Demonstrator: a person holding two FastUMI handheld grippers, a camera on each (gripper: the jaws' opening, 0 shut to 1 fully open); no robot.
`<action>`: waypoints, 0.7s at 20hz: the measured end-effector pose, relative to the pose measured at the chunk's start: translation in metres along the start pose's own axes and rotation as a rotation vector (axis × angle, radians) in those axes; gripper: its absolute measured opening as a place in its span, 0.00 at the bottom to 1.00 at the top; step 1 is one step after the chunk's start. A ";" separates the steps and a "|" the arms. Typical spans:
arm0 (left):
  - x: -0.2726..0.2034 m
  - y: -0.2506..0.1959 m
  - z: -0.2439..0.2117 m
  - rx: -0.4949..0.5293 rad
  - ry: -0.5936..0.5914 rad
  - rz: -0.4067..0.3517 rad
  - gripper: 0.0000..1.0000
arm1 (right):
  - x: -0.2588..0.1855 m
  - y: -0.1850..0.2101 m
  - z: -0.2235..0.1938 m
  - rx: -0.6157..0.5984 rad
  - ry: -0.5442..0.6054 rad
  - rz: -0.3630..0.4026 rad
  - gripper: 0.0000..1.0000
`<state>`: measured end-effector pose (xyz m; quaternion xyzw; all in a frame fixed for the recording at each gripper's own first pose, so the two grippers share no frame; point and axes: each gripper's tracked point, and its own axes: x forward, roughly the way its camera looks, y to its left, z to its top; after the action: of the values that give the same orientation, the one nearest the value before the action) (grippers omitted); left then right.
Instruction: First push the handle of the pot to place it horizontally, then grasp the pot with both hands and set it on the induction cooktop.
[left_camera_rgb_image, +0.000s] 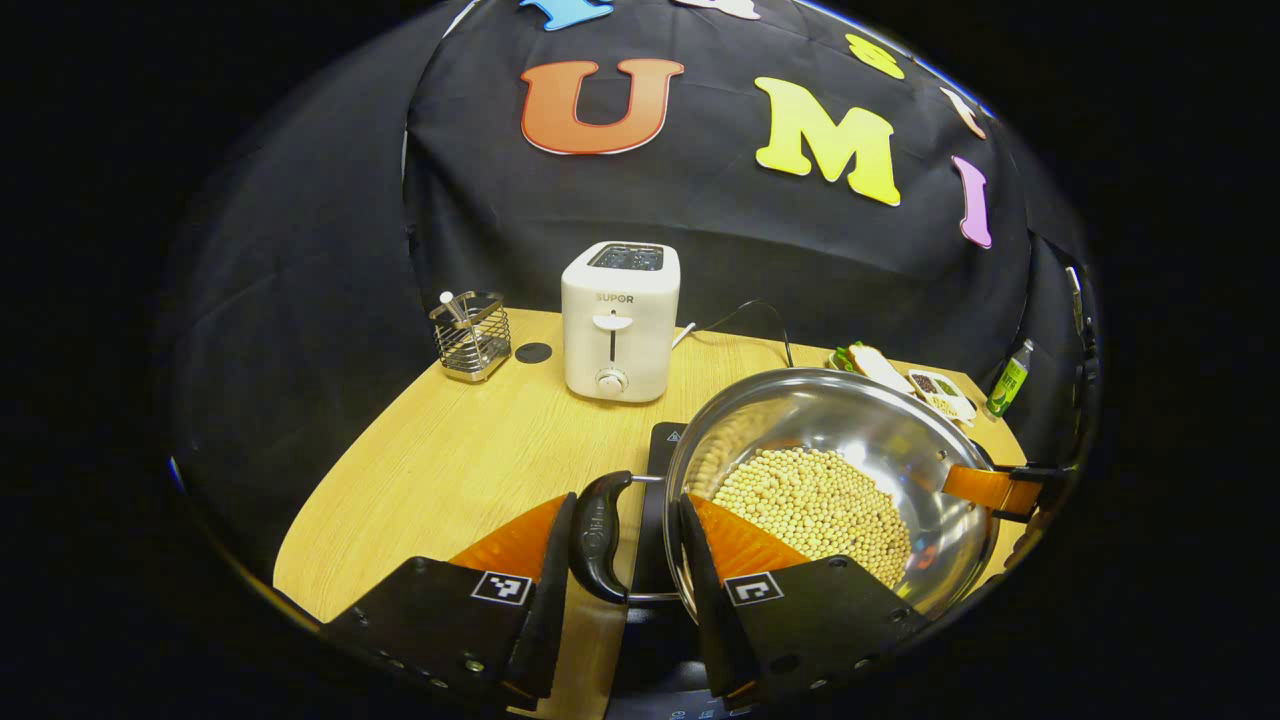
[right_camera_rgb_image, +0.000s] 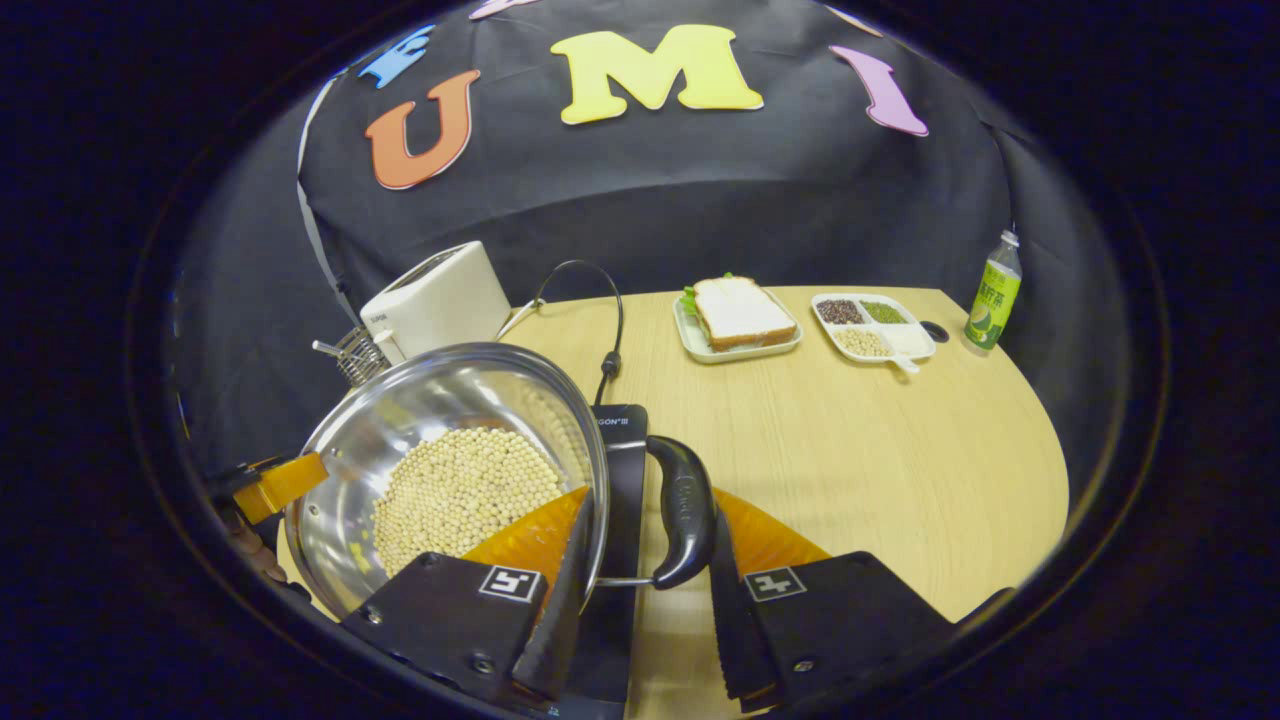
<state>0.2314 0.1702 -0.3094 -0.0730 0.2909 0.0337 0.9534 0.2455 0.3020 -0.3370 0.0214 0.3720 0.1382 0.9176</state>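
1. While the pot (left_camera_rgb_image: 830, 470) sits over the induction cooktop (left_camera_rgb_image: 655, 500), the left gripper (left_camera_rgb_image: 625, 560) straddles the pot's left handle (left_camera_rgb_image: 600, 535), fingers spread with gaps either side, not clamping.
2. Right gripper (right_camera_rgb_image: 645, 560): right handle (right_camera_rgb_image: 685, 510) and pot rim lie between its fingers; contact unclear, cannot tell if it grips.
3. Pot holds soybeans (right_camera_rgb_image: 460, 495); toaster (left_camera_rgb_image: 620, 320) behind the pot.

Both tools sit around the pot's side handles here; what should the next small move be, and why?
Probably lower the pot gently. Left tool and right tool each straddle a black handle, and the induction cooktop lies directly beneath, so setting it down flat keeps the beans from spilling.
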 end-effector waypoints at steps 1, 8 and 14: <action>0.000 0.001 0.001 -0.003 -0.003 -0.003 0.55 | 0.000 0.000 -0.001 0.002 0.002 0.000 0.60; 0.000 0.001 0.000 0.010 -0.014 -0.023 0.55 | -0.001 -0.001 0.000 0.012 -0.006 0.008 0.62; -0.003 0.005 0.005 0.032 -0.047 -0.018 0.64 | -0.007 -0.006 0.010 0.002 -0.066 0.018 0.69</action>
<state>0.2313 0.1762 -0.3038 -0.0594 0.2681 0.0222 0.9613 0.2489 0.2946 -0.3256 0.0302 0.3417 0.1450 0.9281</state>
